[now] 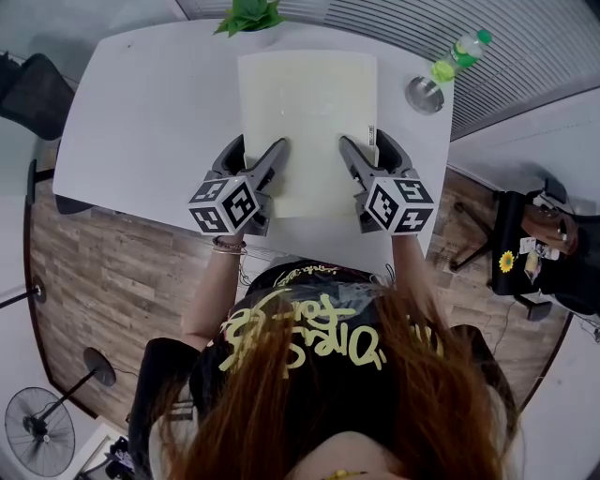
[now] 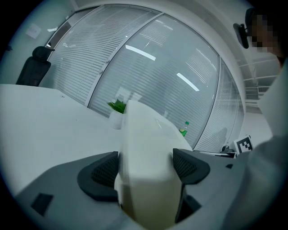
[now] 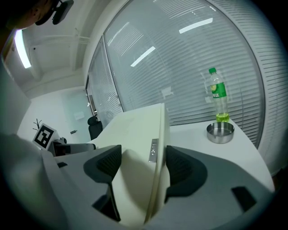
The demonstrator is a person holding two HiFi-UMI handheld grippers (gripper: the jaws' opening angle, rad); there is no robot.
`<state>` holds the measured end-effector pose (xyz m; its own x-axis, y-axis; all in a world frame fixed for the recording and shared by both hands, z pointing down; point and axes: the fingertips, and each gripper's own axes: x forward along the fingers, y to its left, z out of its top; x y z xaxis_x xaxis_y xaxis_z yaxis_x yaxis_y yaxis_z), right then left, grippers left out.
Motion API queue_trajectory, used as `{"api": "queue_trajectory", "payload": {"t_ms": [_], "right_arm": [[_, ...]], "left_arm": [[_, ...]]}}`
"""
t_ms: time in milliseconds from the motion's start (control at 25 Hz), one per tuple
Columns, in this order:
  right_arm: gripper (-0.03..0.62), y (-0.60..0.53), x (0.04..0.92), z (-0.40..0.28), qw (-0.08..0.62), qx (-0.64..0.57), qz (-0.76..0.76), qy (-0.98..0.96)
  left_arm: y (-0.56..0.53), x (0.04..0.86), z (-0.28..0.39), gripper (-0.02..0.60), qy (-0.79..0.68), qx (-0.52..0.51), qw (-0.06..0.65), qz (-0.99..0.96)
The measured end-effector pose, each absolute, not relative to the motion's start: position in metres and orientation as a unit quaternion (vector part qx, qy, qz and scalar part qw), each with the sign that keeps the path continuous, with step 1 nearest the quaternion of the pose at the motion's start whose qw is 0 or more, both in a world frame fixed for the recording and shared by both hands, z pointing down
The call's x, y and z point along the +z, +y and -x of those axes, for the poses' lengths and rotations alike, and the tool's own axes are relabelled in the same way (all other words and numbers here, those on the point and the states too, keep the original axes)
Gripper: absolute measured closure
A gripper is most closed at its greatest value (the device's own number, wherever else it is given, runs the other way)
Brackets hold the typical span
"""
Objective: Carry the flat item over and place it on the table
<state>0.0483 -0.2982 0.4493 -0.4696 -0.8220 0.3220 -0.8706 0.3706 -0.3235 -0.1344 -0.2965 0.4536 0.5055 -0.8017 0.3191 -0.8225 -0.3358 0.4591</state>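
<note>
The board [image 1: 307, 131], pale cream and flat, lies over the middle of the white table [image 1: 150, 112], its long sides running away from the person. No view shows whether it rests on the tabletop or is held just above it. The left tongs [image 1: 255, 155] are clamped on the board's near left edge, with the dark pads pressed against both faces. The right tongs [image 1: 370, 155] are clamped the same way on the near right edge, just beside a small grey label [image 3: 154, 150] stuck on that edge.

Past the board's far edge, towards its left corner, stands a green plant [image 1: 248, 14] in a white pot. Off the board's far right corner sits a round metal dish [image 1: 425, 94], and just beyond the dish stands a clear bottle [image 1: 464, 52] with green liquid and a green cap. Slatted blinds run behind both.
</note>
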Motion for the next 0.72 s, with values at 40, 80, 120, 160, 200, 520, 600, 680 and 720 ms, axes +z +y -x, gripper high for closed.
{"api": "queue_trajectory", "payload": {"t_ms": [40, 80, 120, 160, 200, 520, 600, 680, 720], "right_arm": [[0.279, -0.299, 0.450, -0.048, 0.054, 0.230, -0.512, -0.825], [0.279, -0.299, 0.451, -0.048, 0.055, 0.232, -0.513, -0.825], [0.279, -0.300, 0.452, -0.048, 0.055, 0.233, -0.513, -0.825], [0.279, -0.300, 0.452, -0.048, 0.056, 0.235, -0.513, -0.824], [0.279, -0.301, 0.453, -0.049, 0.056, 0.236, -0.513, -0.824], [0.279, -0.306, 0.460, -0.049, 0.063, 0.251, -0.512, -0.819], [0.279, -0.307, 0.463, -0.049, 0.066, 0.258, -0.511, -0.817], [0.279, -0.309, 0.465, -0.049, 0.069, 0.264, -0.510, -0.816], [0.279, -0.309, 0.465, -0.049, 0.070, 0.265, -0.510, -0.815]], "left_arm": [[-0.297, 0.455, 0.135, 0.201, -0.497, 0.020, 0.295, -0.816], [-0.298, 0.455, 0.134, 0.201, -0.497, 0.022, 0.298, -0.815], [-0.298, 0.456, 0.134, 0.201, -0.497, 0.025, 0.300, -0.814], [-0.299, 0.457, 0.134, 0.201, -0.497, 0.027, 0.301, -0.813], [-0.299, 0.458, 0.134, 0.201, -0.498, 0.029, 0.303, -0.812], [-0.304, 0.464, 0.133, 0.201, -0.501, 0.045, 0.315, -0.805], [-0.305, 0.467, 0.132, 0.201, -0.500, 0.050, 0.321, -0.803], [-0.306, 0.469, 0.132, 0.201, -0.500, 0.053, 0.325, -0.801], [-0.307, 0.469, 0.132, 0.201, -0.500, 0.055, 0.326, -0.800]]}}
